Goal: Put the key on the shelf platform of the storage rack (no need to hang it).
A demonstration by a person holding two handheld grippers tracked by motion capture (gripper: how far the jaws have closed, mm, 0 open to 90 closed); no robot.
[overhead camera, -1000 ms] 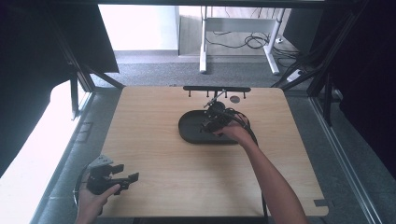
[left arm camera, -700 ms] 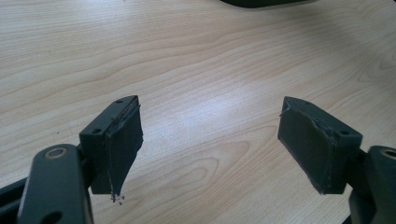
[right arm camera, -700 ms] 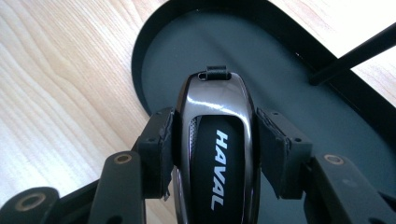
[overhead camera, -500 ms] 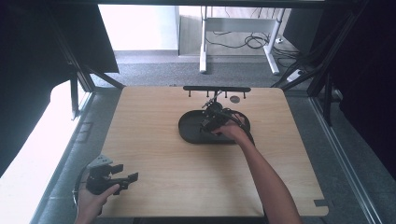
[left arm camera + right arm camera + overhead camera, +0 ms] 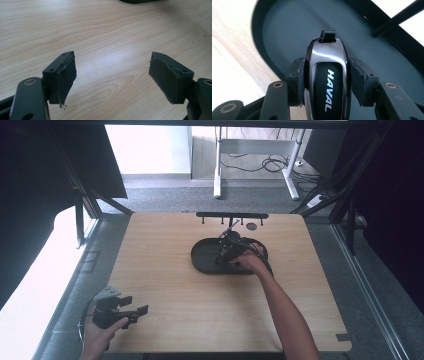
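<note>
Haval key fob over the black tray

The glossy black key fob (image 5: 325, 80), lettered HAVAL in white with a small loop at its far end, sits pinched between the right gripper's (image 5: 325, 82) jaws above the dark oval tray (image 5: 202, 257) mid-table.

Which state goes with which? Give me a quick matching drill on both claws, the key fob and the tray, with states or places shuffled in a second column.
Things:
1. left claw
2. right claw
3. HAVAL key fob
4. dark oval tray

States:
A. lies mid-table, toward the far edge
B. clamped between two jaws, above the tray
C. jaws spread, nothing between them, over bare wood at the near left corner
D. shut on the fob

Pairs: 1-C, 2-D, 3-B, 4-A
</note>
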